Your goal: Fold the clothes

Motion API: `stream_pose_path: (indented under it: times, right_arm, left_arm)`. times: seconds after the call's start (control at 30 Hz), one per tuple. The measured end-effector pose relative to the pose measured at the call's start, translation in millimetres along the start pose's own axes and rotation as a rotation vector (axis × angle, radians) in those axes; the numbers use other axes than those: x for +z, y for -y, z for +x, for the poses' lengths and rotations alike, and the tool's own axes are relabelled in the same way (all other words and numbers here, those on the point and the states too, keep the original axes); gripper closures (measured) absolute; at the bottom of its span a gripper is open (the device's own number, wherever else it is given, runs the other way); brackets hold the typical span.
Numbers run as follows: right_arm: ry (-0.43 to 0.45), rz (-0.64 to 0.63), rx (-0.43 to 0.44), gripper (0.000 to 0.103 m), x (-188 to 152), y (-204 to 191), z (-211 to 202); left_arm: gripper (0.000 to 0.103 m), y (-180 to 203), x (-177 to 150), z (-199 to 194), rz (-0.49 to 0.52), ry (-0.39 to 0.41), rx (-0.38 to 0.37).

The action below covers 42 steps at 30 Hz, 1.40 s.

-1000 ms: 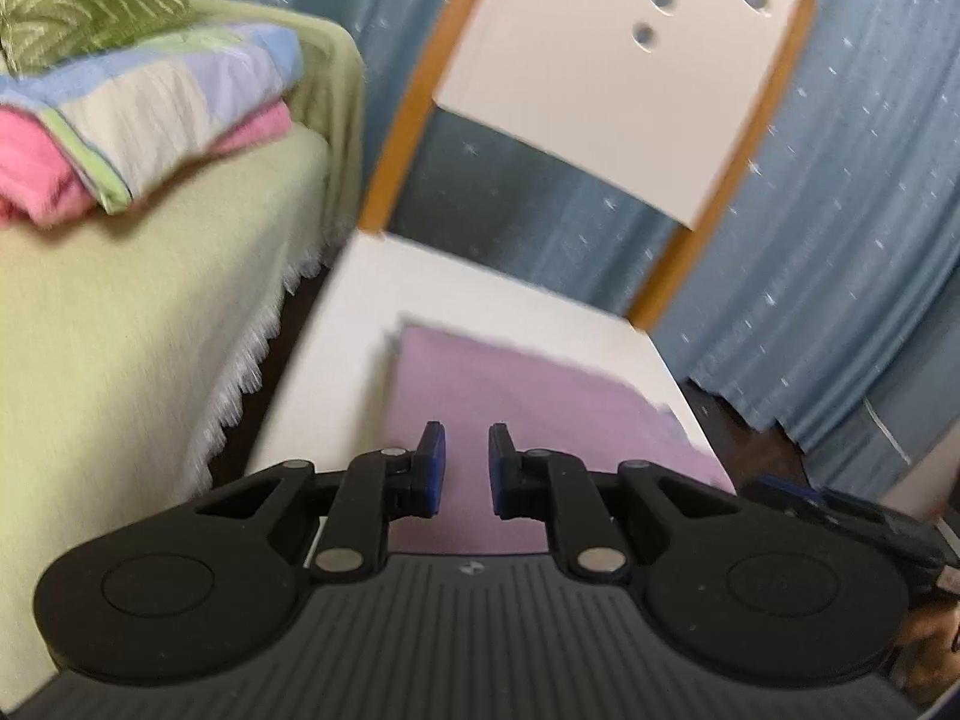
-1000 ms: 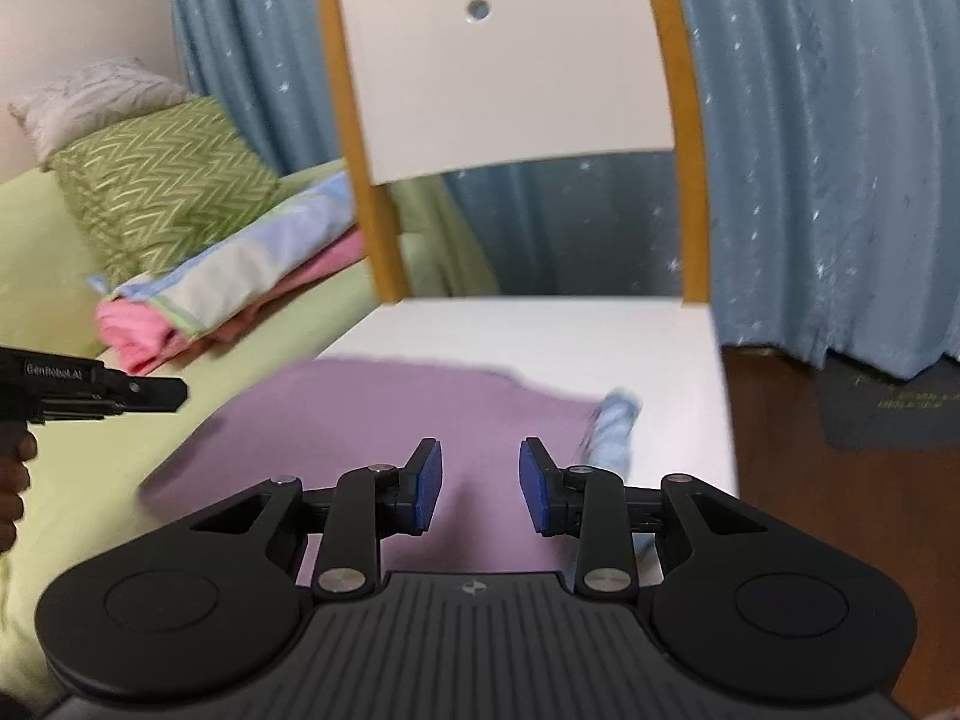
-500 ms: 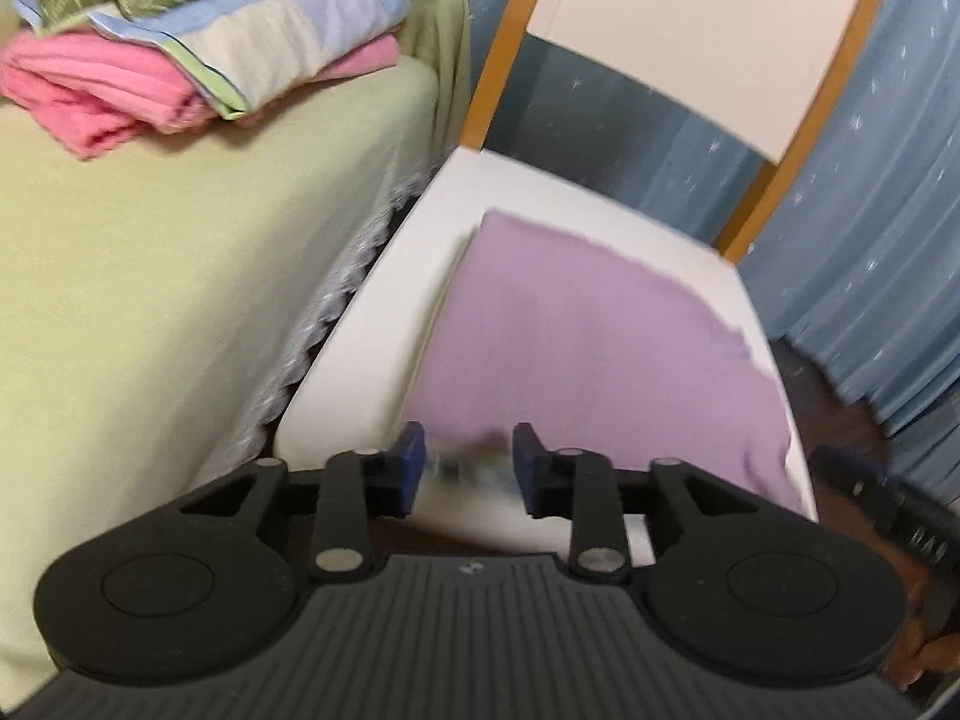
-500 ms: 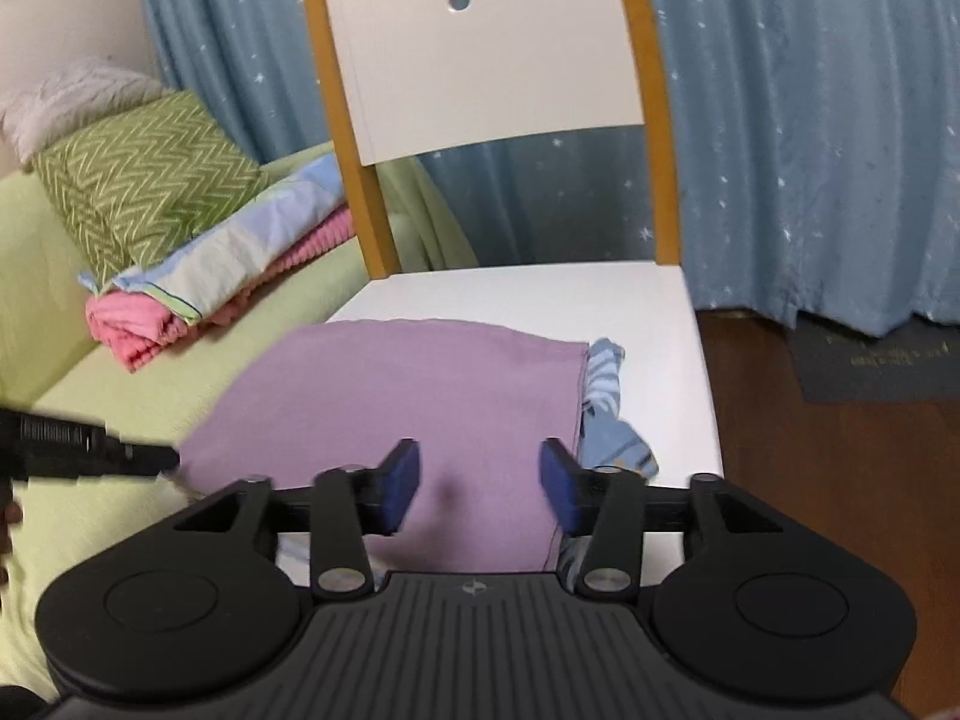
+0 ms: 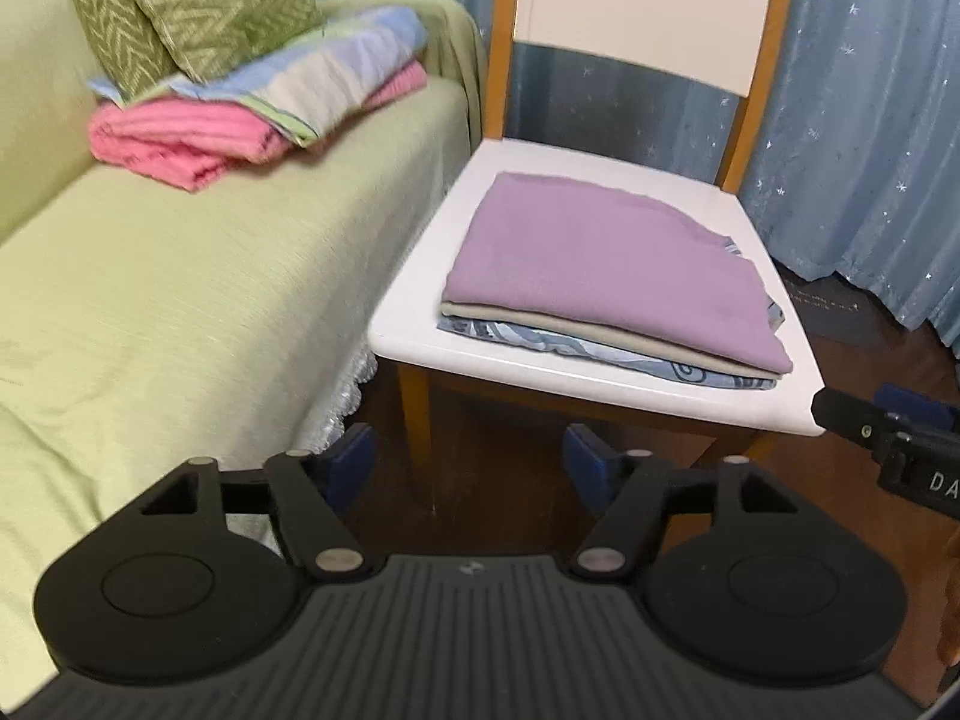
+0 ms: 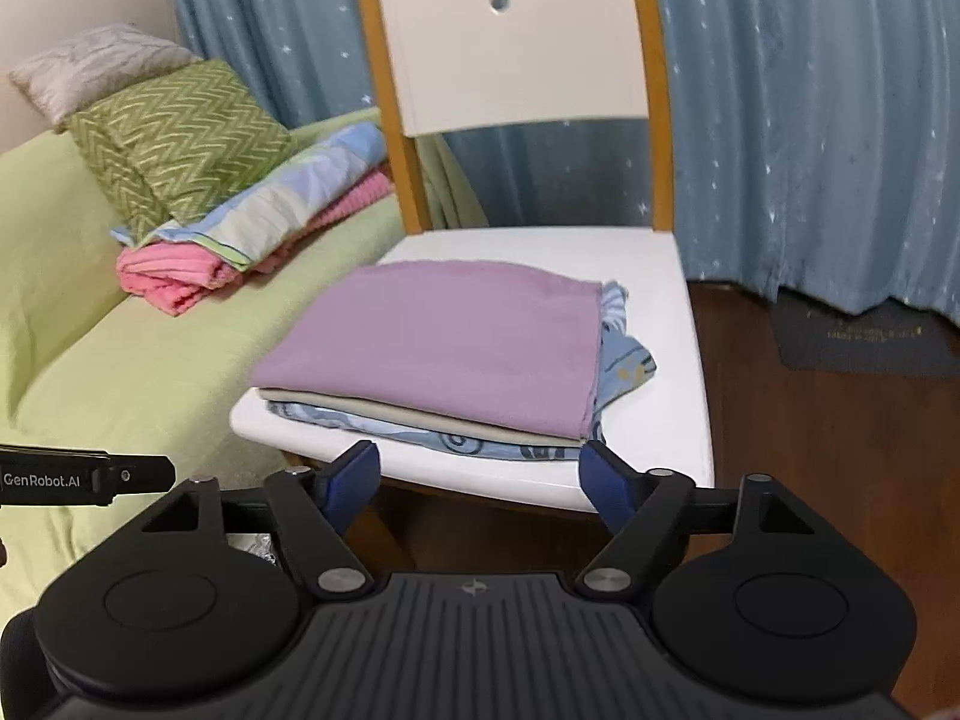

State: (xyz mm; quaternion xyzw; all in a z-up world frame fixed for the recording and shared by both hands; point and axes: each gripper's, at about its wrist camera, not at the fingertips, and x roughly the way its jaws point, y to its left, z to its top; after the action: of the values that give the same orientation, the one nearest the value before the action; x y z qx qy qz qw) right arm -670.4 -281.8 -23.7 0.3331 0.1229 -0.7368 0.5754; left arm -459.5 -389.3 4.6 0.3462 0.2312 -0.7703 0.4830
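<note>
A folded purple cloth (image 5: 606,267) lies on top of a beige cloth (image 5: 600,333) and a blue patterned cloth (image 5: 600,354), stacked on the white chair seat (image 5: 432,276). The stack also shows in the right wrist view (image 6: 456,336). My left gripper (image 5: 471,465) is open and empty, below and in front of the seat's front edge. My right gripper (image 6: 480,483) is open and empty, just in front of the seat edge (image 6: 480,474). The right gripper's side shows at the left wrist view's right edge (image 5: 900,444); the left gripper's side shows in the right wrist view (image 6: 78,479).
A sofa with a light green cover (image 5: 180,300) stands left of the chair, bearing a pink and a striped folded blanket (image 5: 252,108) and green zigzag cushions (image 5: 198,6). Blue star-print curtains (image 6: 810,120) hang behind. A dark mat (image 6: 864,339) lies on the wooden floor.
Both grippers have pulled back from over the purple cloth to in front of the chair, and their jaws have opened wide. The purple cloth now lies flat on the stack.
</note>
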Motion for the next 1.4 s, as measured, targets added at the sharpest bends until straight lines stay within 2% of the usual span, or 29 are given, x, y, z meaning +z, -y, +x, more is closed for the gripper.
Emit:
stream_pose_path:
  times: [0.07, 0.13, 0.2, 0.37, 0.5, 0.63, 0.9, 1.23, 1.4]
  right_arm:
    - [0.005, -0.010, -0.008, 0.018, -1, -5, -11]
    - [0.003, -0.012, -0.017, 0.013, -4, -10, -22]
    - [-0.006, -0.010, -0.026, 0.009, -6, -13, -30]
    - [-0.021, -0.022, -0.031, 0.006, -16, -18, -46]
    - [-0.017, -0.050, -0.021, 0.003, -23, -21, -58]
    - [-0.011, -0.058, -0.016, 0.003, -28, -22, -66]
    - [-0.043, -0.050, -0.063, 0.002, -37, -20, -76]
    - [-0.078, -0.048, -0.038, 0.002, -45, -25, -79]
    - [-0.080, -0.041, -0.032, 0.002, -46, -23, -76]
  left_arm:
    - [0.034, 1, -4, -10, 0.006, 0.008, 0.012]
    - [0.025, 2, -10, -20, 0.010, 0.025, 0.023]
    - [0.008, 5, -16, -31, 0.018, 0.054, 0.043]
    - [0.001, 11, -29, -51, 0.046, 0.088, 0.079]
    - [0.001, 14, -37, -62, 0.052, 0.104, 0.073]
    - [0.001, 14, -43, -67, 0.015, 0.094, 0.028]
    - [0.001, 15, -66, -71, -0.007, 0.058, 0.025]
    - [0.001, 18, -86, -74, 0.011, 0.052, 0.090]
    - [0.001, 22, -87, -72, 0.023, 0.053, 0.089]
